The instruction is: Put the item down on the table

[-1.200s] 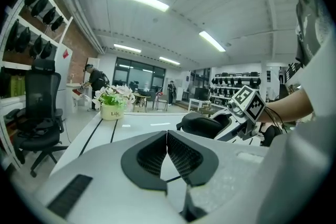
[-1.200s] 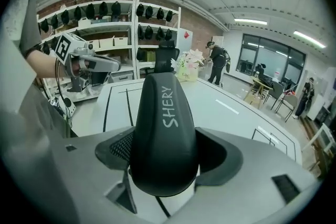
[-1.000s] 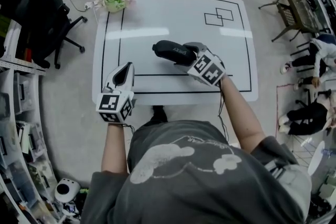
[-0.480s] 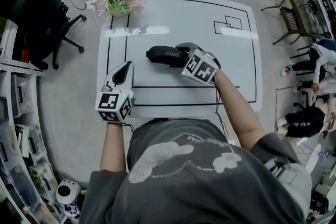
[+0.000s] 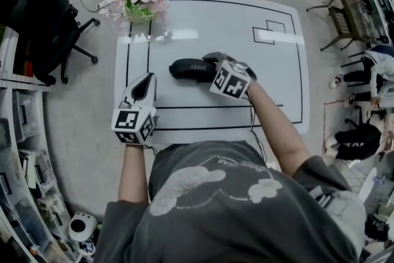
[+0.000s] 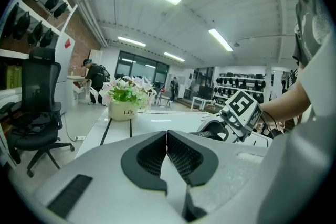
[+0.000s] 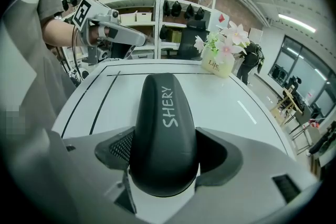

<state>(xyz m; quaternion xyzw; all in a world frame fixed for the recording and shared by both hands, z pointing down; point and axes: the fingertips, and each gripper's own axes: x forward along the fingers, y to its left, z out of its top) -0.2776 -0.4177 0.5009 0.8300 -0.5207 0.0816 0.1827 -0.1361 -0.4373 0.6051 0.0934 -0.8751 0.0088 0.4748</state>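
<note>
A black oblong case [image 5: 189, 69] with "SHERY" in white lettering lies lengthwise between the jaws of my right gripper [image 5: 209, 64], which is shut on its near end. In the right gripper view the case [image 7: 165, 118] sticks out forward past the jaws of the right gripper [image 7: 168, 148], over the white table [image 7: 220, 107]. I cannot tell whether it touches the tabletop. My left gripper [image 5: 143, 80] hangs at the table's front left edge, shut and empty. In its own view, the left gripper [image 6: 167, 137] has its pads meeting.
The white table [image 5: 246, 15] carries black marked lines and a small rectangle outline [image 5: 274, 32] at the far right. A pot of pink flowers [image 5: 140, 2] stands at the far left corner. A black office chair [image 5: 43, 15] sits left of the table; shelving runs along the left.
My right gripper has carried the case a little left and farther from me over the table. The left gripper has stayed where it was.
</note>
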